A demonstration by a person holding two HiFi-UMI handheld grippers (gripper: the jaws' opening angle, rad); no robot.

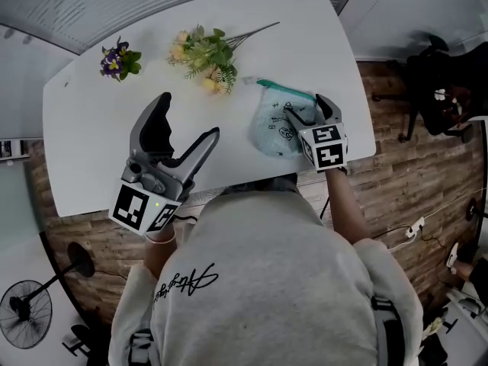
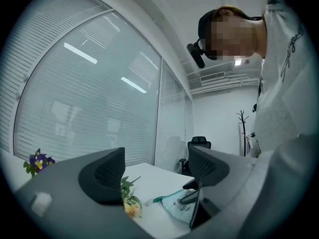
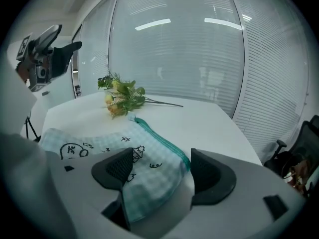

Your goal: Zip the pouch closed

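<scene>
A pale blue checked pouch (image 1: 273,125) with a teal zipper (image 3: 160,139) along its far edge lies near the right front of the white table (image 1: 91,143). My right gripper (image 1: 303,107) is tilted down over the pouch's right end. Its jaws stand open, and in the right gripper view the pouch's zipper corner (image 3: 149,183) lies loose between them, with the right gripper (image 3: 160,166) not pressing on it. My left gripper (image 1: 189,117) is held level above the table's front left, open and empty. In the left gripper view the pouch (image 2: 175,206) shows beyond the left gripper (image 2: 157,176).
A bunch of yellow and green artificial flowers (image 1: 206,56) lies behind the pouch. A small purple posy (image 1: 118,59) sits at the table's far left. An office chair (image 1: 442,90) stands right of the table and a floor fan (image 1: 27,311) at the lower left.
</scene>
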